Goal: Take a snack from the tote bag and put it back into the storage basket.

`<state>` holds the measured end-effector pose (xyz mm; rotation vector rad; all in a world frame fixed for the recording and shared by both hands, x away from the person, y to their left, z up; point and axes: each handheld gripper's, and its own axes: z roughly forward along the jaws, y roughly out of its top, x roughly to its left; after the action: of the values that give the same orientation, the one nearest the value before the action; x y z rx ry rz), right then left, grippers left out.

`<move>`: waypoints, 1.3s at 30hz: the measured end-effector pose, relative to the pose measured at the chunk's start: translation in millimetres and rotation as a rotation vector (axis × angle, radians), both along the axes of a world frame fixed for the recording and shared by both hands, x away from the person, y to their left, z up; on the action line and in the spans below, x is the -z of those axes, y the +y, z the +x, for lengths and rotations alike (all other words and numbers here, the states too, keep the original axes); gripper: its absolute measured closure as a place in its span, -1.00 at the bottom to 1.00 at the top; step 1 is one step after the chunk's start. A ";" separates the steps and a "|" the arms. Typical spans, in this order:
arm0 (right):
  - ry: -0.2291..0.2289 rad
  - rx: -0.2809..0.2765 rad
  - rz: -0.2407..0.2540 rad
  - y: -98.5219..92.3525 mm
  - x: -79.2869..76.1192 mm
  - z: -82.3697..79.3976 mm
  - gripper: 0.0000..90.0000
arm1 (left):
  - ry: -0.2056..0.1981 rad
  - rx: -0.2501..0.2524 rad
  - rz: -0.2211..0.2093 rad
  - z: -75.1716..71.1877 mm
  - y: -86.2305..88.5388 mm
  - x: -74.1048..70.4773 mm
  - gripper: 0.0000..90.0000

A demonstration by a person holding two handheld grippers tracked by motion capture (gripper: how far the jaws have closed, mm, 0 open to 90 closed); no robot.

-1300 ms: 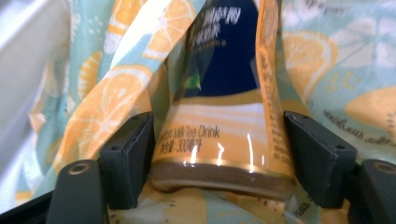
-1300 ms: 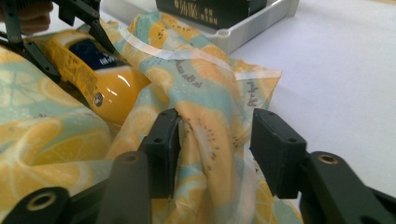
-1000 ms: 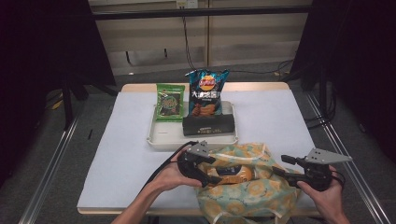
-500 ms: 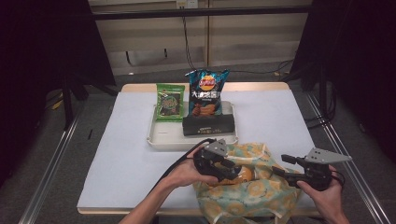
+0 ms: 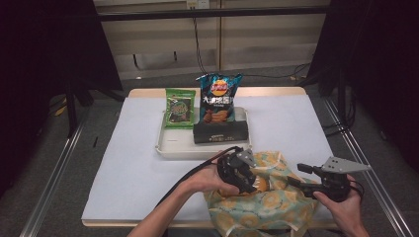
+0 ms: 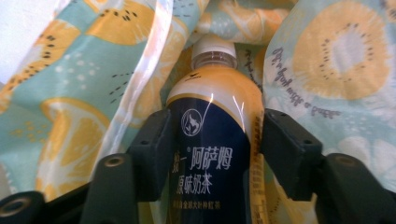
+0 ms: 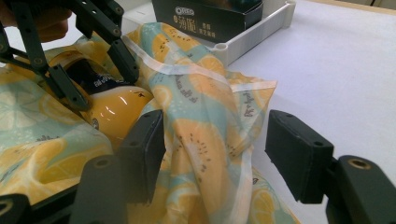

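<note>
The bottle (image 6: 210,154) lies inside the fruit-print bag (image 5: 262,202), which sits at the near edge of the table (image 5: 128,163), a bit right of the middle. The bottle has a white cap (image 6: 214,46), a yellow shoulder and a dark blue label with white writing. Its cap points deeper into the bag.

The left gripper (image 5: 243,174) reaches into the bag's open top. Its jaws have just opened a little. They stand on both sides of the bottle. The left pad sits against the label, and the right pad sits right beside the bottle. I cannot tell if they are squeezing it.

The right gripper (image 5: 302,175) is at the bag's right side. Its jaws are spread apart. A fold of the bag's cloth (image 7: 210,140) with a white hem stands between them. The left pad touches the cloth, and the right pad is clear of it.

Behind the bag is a white tray (image 5: 170,145) in the middle of the table. In it are a black box (image 5: 220,132), a blue chip bag (image 5: 217,98) and a green packet (image 5: 180,107).
</note>
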<state>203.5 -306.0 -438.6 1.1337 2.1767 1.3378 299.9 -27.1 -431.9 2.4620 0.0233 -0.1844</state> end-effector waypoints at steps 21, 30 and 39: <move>0.002 0.002 -0.004 0.5 0.6 0.6 -0.17 | 0.020 0.047 0.137 -6.9 -29.5 18.5 -0.29; 0.004 0.000 -0.004 -0.2 0.8 0.9 -0.17 | 0.024 0.063 0.140 -8.8 -27.2 18.1 -0.25; 0.005 0.008 -0.001 -0.5 0.8 0.6 -0.17 | 0.037 0.056 0.111 -4.6 -14.6 15.7 -0.12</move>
<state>204.1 -306.5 -439.4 1.1453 2.1735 1.3314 295.3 -41.7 -447.6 2.5713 -0.0194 -0.2594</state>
